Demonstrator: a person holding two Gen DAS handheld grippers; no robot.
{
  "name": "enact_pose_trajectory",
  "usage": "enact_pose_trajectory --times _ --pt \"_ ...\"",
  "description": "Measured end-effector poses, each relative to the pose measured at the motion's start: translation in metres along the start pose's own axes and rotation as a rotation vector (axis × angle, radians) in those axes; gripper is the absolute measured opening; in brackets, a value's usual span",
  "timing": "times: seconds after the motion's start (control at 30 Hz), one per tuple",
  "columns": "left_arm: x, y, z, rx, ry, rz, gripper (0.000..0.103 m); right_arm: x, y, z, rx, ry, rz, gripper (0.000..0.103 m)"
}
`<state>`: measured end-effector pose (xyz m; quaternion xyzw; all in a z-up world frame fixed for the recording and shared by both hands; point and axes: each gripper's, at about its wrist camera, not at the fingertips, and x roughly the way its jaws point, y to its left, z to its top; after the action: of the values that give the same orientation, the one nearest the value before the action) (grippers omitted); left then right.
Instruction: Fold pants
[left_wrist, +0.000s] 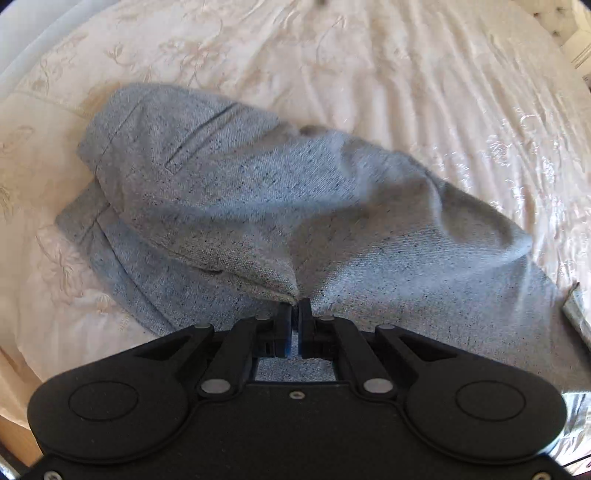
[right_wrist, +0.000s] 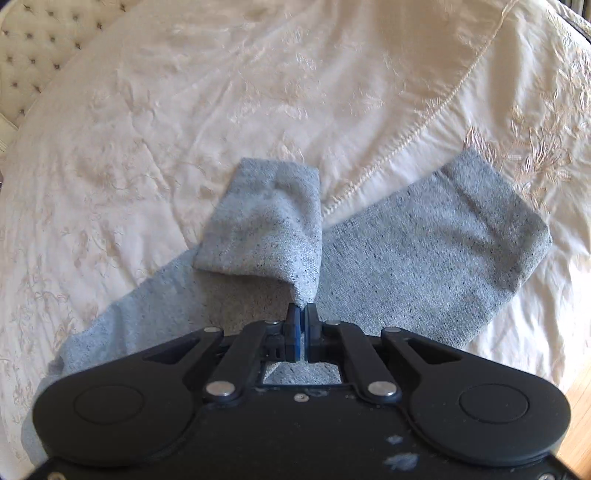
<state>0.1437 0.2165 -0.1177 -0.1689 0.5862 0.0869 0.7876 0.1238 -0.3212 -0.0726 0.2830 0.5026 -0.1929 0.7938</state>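
A cream embroidered bedspread is spread across the whole bed, and a tufted headboard is seen at its far edge. Grey speckled pants are laid on the bedspread, the waist end with its pocket seam being shown in the left wrist view and the two leg cuffs in the right wrist view (one cuff flat, the other lifted). The left gripper is clamped on a raised fold of the pants. The right gripper is clamped on the lifted cuff.
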Motion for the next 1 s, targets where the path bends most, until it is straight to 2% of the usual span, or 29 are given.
enact_pose_trajectory --times 0.07,0.17,0.27,0.33,0.43,0.5,0.63,0.83,1.0 --pt "-0.013 0.002 -0.003 0.001 -0.004 -0.017 0.004 -0.019 -0.007 -0.002 0.011 -0.025 0.007 0.003" --pt "-0.004 0.009 -0.013 0.017 0.049 0.01 0.004 -0.019 -0.027 -0.018 0.044 0.007 -0.032 0.003" --pt "0.026 0.018 -0.024 0.018 0.129 0.052 0.004 0.01 -0.046 -0.04 0.044 0.126 -0.116 0.004" --pt "0.04 0.014 -0.024 0.04 0.142 0.075 0.004 0.024 -0.047 -0.046 0.015 0.178 -0.208 0.006" --pt "0.047 0.003 -0.015 0.053 0.143 0.089 0.004 0.01 -0.028 -0.05 -0.131 0.085 -0.263 0.013" --pt "0.05 0.001 -0.014 0.053 0.142 0.097 0.004 0.001 -0.006 -0.049 -0.264 0.018 -0.261 0.025" --pt "0.056 -0.004 -0.016 0.061 0.132 0.118 0.005 0.013 0.044 -0.057 -0.565 -0.068 -0.27 0.03" --pt "0.048 -0.015 -0.032 0.026 0.118 0.162 0.005 0.058 0.091 -0.075 -0.821 -0.089 -0.251 0.03" --pt "0.045 -0.029 -0.038 0.011 0.101 0.204 0.005 0.073 0.109 -0.085 -0.921 -0.088 -0.213 0.03"
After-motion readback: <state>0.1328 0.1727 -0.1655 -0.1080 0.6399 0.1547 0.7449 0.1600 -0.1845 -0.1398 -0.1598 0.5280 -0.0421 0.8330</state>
